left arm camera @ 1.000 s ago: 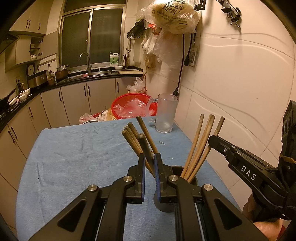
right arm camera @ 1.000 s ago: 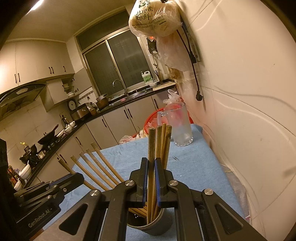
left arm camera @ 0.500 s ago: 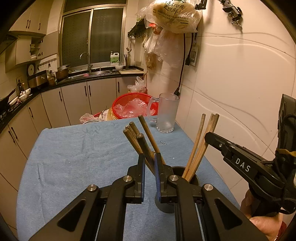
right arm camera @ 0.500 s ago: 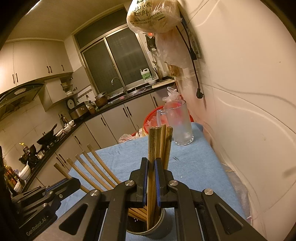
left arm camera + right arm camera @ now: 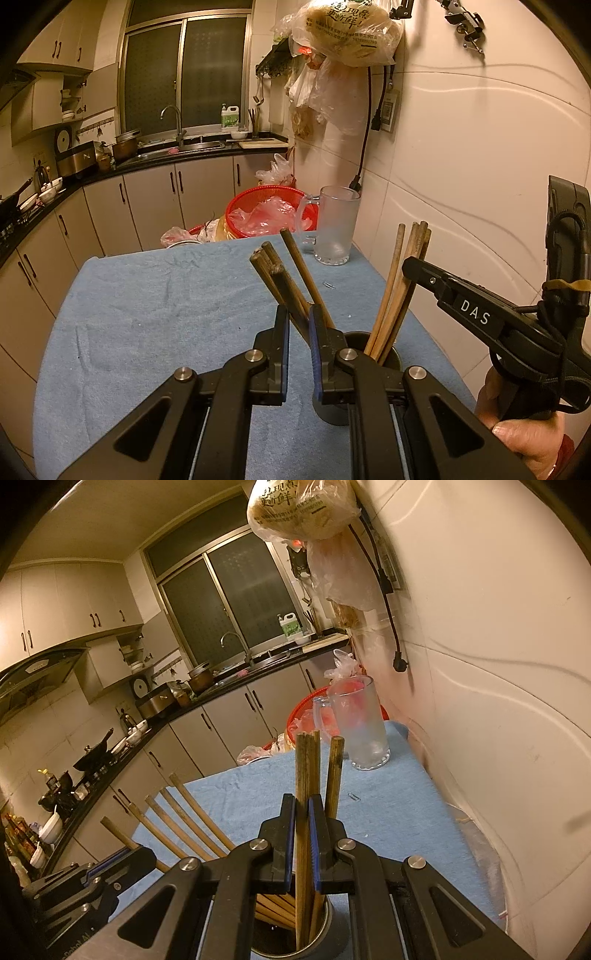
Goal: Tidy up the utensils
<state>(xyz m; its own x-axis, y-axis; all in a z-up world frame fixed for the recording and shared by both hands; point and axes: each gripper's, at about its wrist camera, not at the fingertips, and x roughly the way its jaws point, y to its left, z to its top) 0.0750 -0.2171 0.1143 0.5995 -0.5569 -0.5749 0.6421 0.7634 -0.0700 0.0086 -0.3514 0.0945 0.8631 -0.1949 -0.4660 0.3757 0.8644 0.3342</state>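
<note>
A dark metal utensil cup [image 5: 388,356] stands on the blue towel, also low in the right wrist view [image 5: 325,926]. My left gripper [image 5: 298,321] is shut on a bundle of dark wooden chopsticks [image 5: 284,273] that lean left out of the cup. My right gripper [image 5: 302,812] is shut on a second bundle of chopsticks [image 5: 306,768], held upright with their lower ends inside the cup. The right gripper shows in the left wrist view [image 5: 410,264], with its chopsticks [image 5: 402,280]. The left bundle shows in the right wrist view [image 5: 173,819].
A frosted glass mug [image 5: 338,225] stands at the towel's far right, near the white wall [image 5: 480,166]. A red basket [image 5: 266,206] with plastic bags sits beyond the table's far edge. A paper clip [image 5: 329,285] lies on the blue towel [image 5: 147,314]. Bags hang overhead.
The right gripper has swung its chopstick bundle more upright and closer together over the cup. The left gripper and its bundle have barely moved.
</note>
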